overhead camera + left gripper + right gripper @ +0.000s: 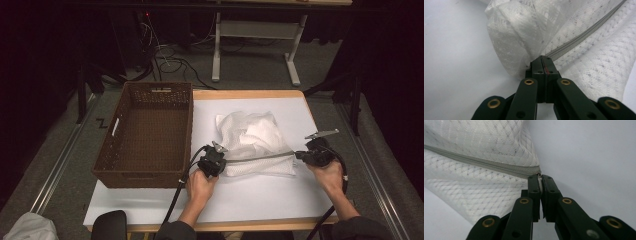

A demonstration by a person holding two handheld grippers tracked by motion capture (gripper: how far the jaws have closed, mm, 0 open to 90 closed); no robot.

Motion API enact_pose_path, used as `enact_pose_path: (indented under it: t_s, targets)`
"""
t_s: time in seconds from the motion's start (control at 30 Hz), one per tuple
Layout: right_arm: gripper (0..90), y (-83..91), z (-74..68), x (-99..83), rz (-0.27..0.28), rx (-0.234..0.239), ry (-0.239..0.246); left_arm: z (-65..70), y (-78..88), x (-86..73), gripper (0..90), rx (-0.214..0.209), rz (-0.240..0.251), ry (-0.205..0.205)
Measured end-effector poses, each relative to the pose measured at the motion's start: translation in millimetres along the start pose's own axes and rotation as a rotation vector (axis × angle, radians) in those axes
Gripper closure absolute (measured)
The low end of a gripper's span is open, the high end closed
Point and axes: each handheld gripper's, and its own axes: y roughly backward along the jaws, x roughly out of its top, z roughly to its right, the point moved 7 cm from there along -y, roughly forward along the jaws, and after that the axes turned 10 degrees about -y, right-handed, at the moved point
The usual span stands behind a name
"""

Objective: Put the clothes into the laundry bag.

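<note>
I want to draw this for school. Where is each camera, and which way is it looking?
High view: sits above the person's side, looks forward and down on the table, brown basket and white mesh bag; both forearms and hands show.
Left gripper view: rides on the left gripper, looks along its black jaws, shut on the mesh bag's corner.
Right gripper view: rides on the right gripper, jaws pinching the zipper pull.
Shared: both gripper views show the grey zipper.

Basket [148,137] on table [260,192], left of centre. Mesh bag [252,137] right of basket, mid-frame. Left gripper [216,159] at bag's lower left, right gripper [306,156] at its lower right.
</note>
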Motion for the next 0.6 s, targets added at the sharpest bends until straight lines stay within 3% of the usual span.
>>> enact_pose_path:
  t_s: [0.27,0.3,0.37,0.6]
  targets:
    - [87.3,7.0,-8.8,1.7,0.036,0.029,0.012,0.2,0.5,1.8,89.6,0.005,-0.021,0.017]
    - [87.3,7.5,-11.0,2.2,0.037,0.033,0.020,1.5,0.9,2.3,87.8,-0.008,-0.018,0.024]
    - [87.3,8.0,-20.3,5.0,0.041,0.052,0.043,5.2,1.8,3.3,75.0,-0.028,-0.025,0.024]
    - [87.3,6.0,-45.2,7.5,0.023,0.069,0.108,19.6,5.9,9.6,60.2,-0.046,-0.044,-0.011]
